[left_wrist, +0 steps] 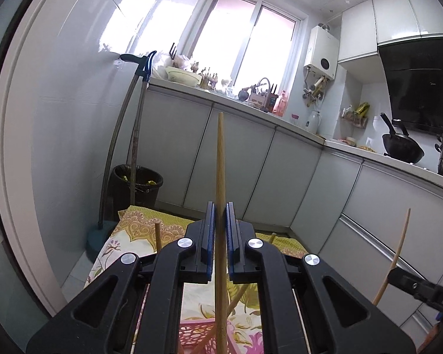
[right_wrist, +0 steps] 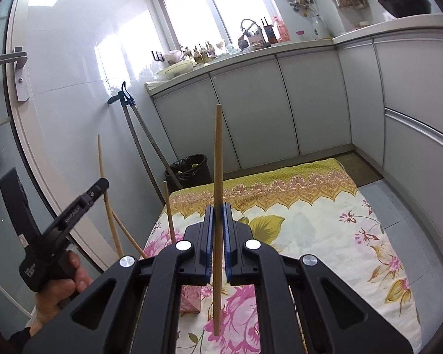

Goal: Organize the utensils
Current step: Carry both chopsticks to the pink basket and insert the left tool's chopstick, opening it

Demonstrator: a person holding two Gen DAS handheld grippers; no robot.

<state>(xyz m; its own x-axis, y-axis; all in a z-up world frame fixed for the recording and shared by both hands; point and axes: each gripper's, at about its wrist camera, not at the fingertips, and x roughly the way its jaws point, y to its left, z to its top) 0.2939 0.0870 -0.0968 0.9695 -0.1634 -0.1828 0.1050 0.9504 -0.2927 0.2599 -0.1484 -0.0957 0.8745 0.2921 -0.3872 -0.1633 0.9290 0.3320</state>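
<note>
In the left wrist view my left gripper (left_wrist: 220, 206) is shut on an upright wooden chopstick (left_wrist: 220, 159) between its blue pads. Below it sits a pink lattice basket (left_wrist: 192, 334), and two more chopsticks (left_wrist: 157, 236) poke up from behind the gripper's arms. The right gripper (left_wrist: 395, 275) shows at the right edge with a chopstick (left_wrist: 400, 250). In the right wrist view my right gripper (right_wrist: 218, 206) is shut on another upright chopstick (right_wrist: 218, 153). At the left, a hand (right_wrist: 59, 289) holds the left gripper (right_wrist: 102, 184) with its chopstick (right_wrist: 101, 162). The basket (right_wrist: 190, 298) is mostly hidden there.
A floral cloth (right_wrist: 310, 221) covers the surface under both grippers. A black bin (right_wrist: 189, 171) and leaning mop handles (right_wrist: 144, 147) stand by the wall. White cabinets (right_wrist: 310, 103) run along the back and right. A door (right_wrist: 17, 67) is on the left.
</note>
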